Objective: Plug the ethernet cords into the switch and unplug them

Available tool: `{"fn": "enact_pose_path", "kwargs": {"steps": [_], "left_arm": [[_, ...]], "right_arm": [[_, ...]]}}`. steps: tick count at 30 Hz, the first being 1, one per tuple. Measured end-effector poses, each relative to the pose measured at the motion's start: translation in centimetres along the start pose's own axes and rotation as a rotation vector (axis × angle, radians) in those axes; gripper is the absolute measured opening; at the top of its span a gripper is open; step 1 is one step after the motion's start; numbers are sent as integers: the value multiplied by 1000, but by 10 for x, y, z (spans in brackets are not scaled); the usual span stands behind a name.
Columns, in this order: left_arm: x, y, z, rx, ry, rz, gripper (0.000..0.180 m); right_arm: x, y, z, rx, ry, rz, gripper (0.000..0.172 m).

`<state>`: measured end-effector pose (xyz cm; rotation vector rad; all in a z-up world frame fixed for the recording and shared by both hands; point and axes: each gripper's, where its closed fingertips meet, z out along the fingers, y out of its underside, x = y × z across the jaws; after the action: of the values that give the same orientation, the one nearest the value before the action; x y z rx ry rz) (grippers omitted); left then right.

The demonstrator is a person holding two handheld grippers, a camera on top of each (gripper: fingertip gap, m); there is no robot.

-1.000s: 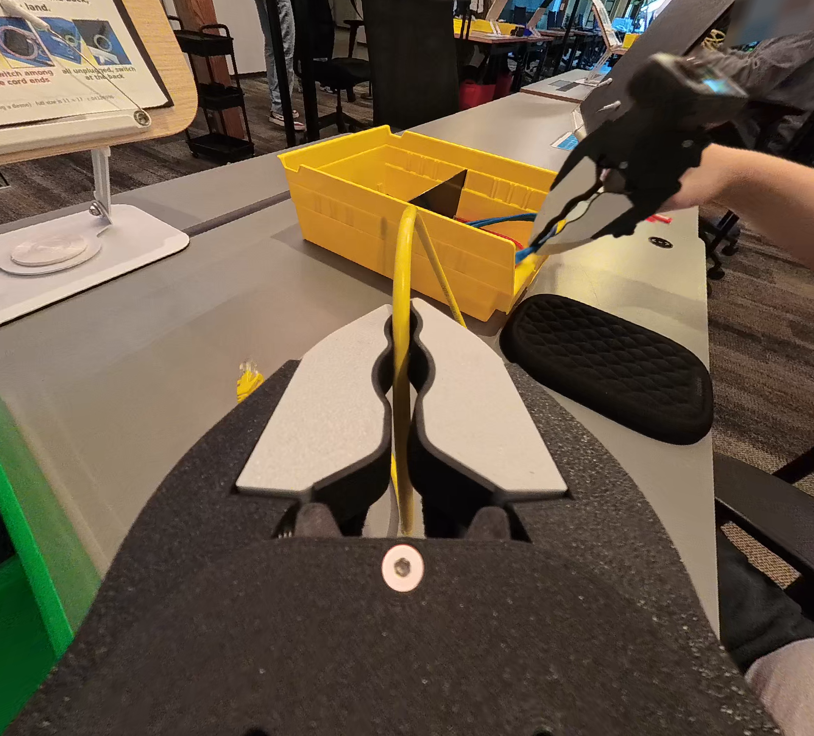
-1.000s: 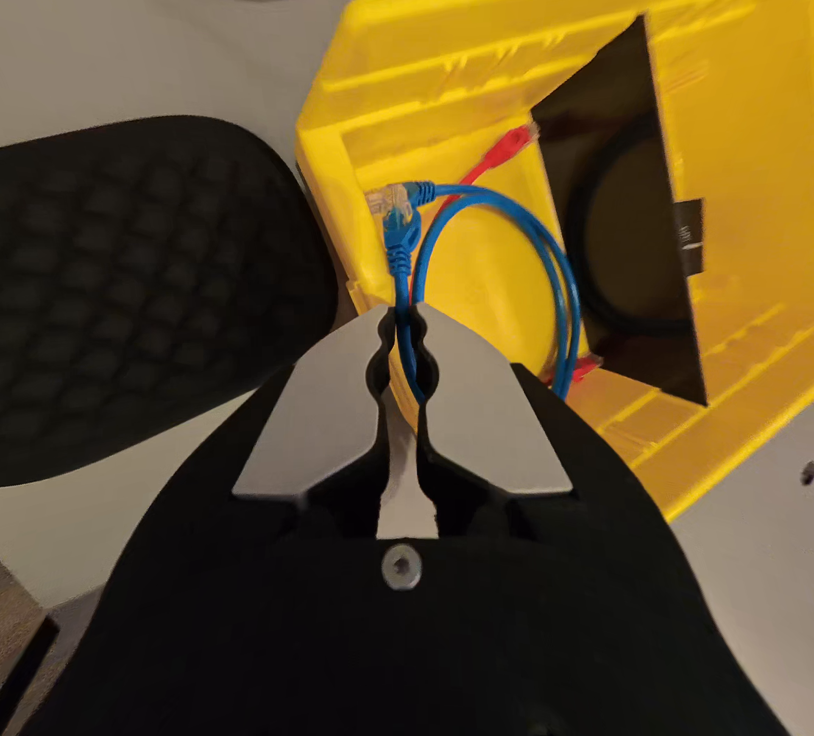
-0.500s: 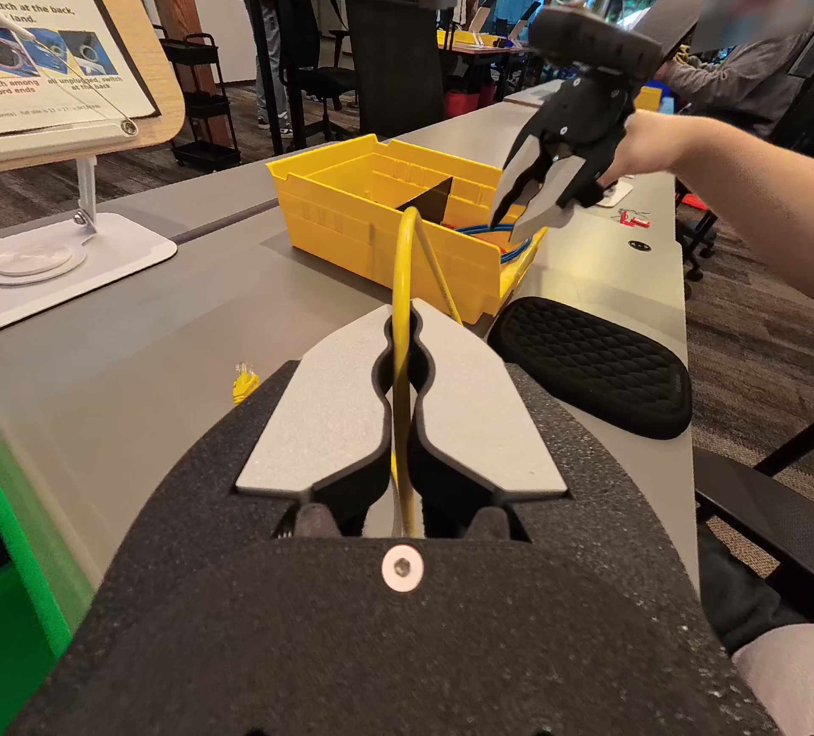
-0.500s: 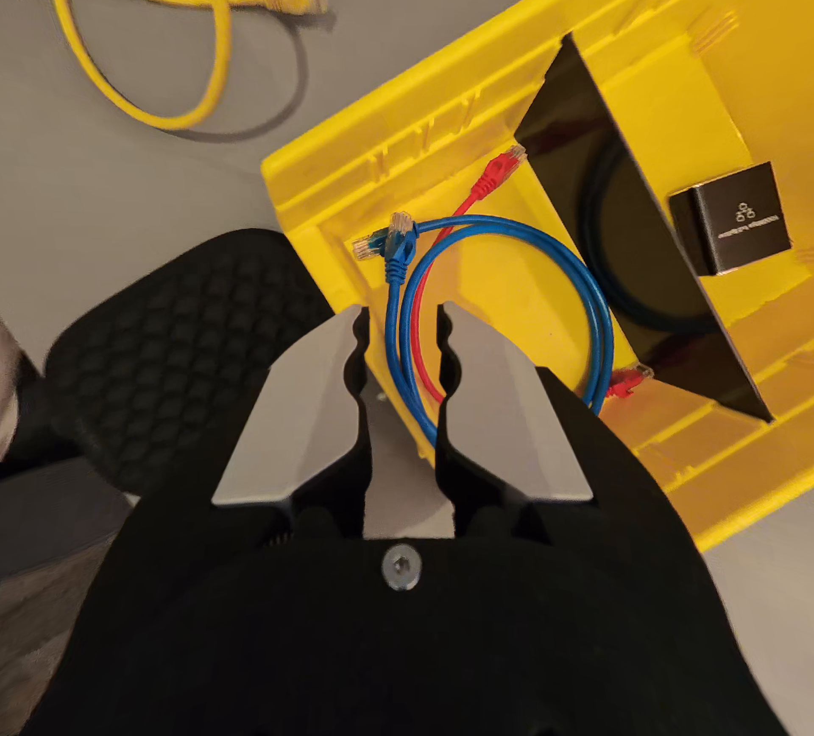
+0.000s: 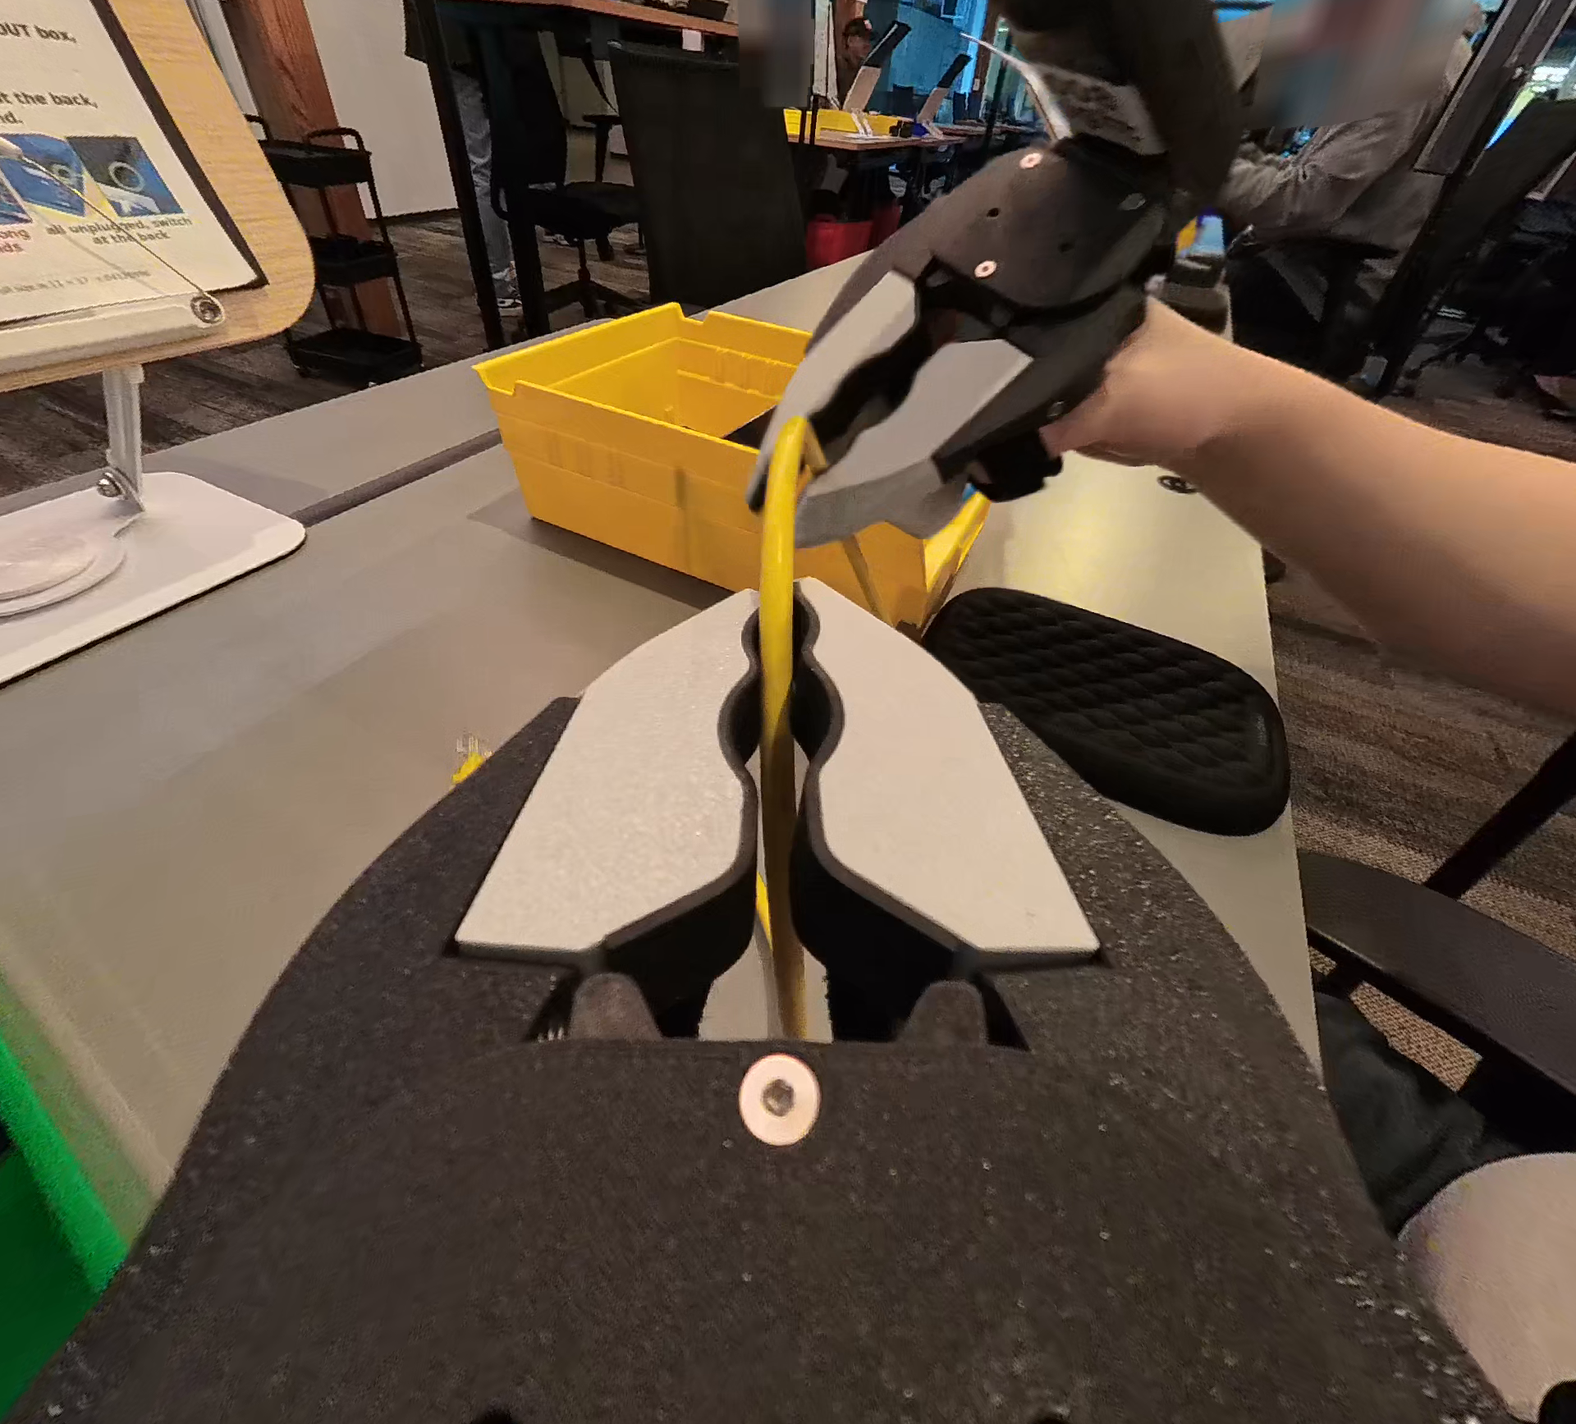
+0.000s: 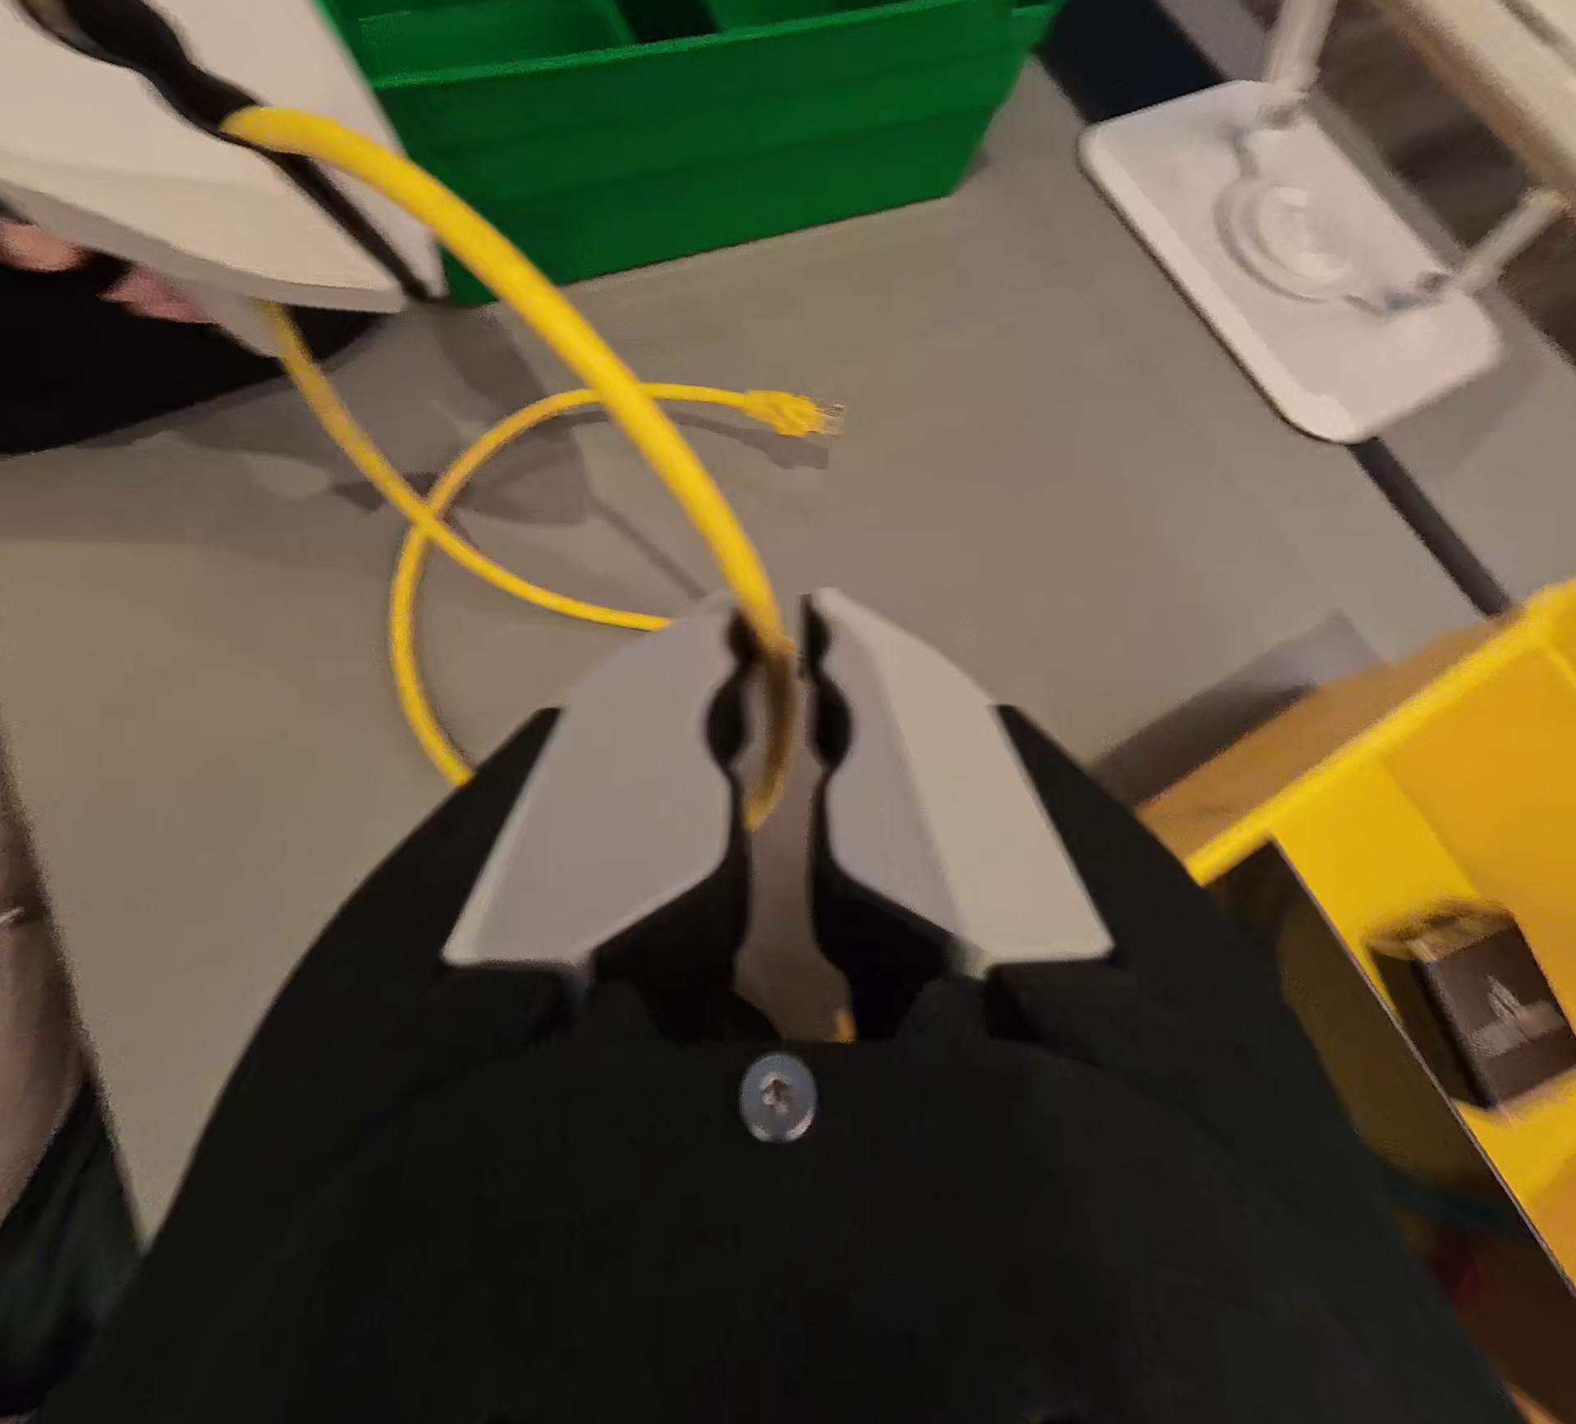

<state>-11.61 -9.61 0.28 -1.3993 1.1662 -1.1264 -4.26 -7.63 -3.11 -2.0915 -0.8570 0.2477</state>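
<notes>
My left gripper (image 5: 780, 598) is shut on a yellow ethernet cord (image 5: 772, 530), which arches up out of its fingertips. It also shows in the right wrist view (image 6: 375, 232). My right gripper (image 6: 772, 607) has come to the same yellow cord (image 6: 597, 360). The cord passes between its fingers, which are nearly closed, with a dark slit between cord and right finger. The right gripper (image 5: 797, 483) hangs over the arch in the left wrist view. One yellow plug (image 6: 793, 413) lies on the table. A small black switch (image 6: 1501, 1016) sits in the yellow bin (image 6: 1450, 743).
A green divided bin (image 6: 682, 104) stands beyond the cord. A white stand base (image 6: 1279, 257) holds a sign board. A black padded rest (image 5: 1109, 709) lies right of the yellow bin (image 5: 614, 445). A person's arm reaches in from the right. The gap from one gripper's tips to the other's is roughly 9 cm. The small black switch (image 6: 1501, 1016) is about 30 cm from my right fingertips.
My right gripper let go of the blue cord in the yellow bin, opened, swung over to the yellow cord and narrowed around it. My left gripper kept its hold.
</notes>
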Motion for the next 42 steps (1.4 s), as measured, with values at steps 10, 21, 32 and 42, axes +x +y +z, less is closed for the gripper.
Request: {"fn": "enact_pose_path", "kwargs": {"steps": [10, 21, 32, 42], "left_arm": [[-27, -32, -26, 184, -173, -75, 50], [-26, -40, -33, 232, -155, -173, 60], [-6, -37, -22, 189, -97, -79, 52], [-8, -31, -18, 162, -97, -69, 51]], "right_arm": [[20, -60, -35, -44, 67, -96, 4], [74, -118, -137, -22, 377, -202, 5], [139, -43, -216, 17, 540, -275, 5], [168, 17, -218, -104, 622, -421, 4]]}}
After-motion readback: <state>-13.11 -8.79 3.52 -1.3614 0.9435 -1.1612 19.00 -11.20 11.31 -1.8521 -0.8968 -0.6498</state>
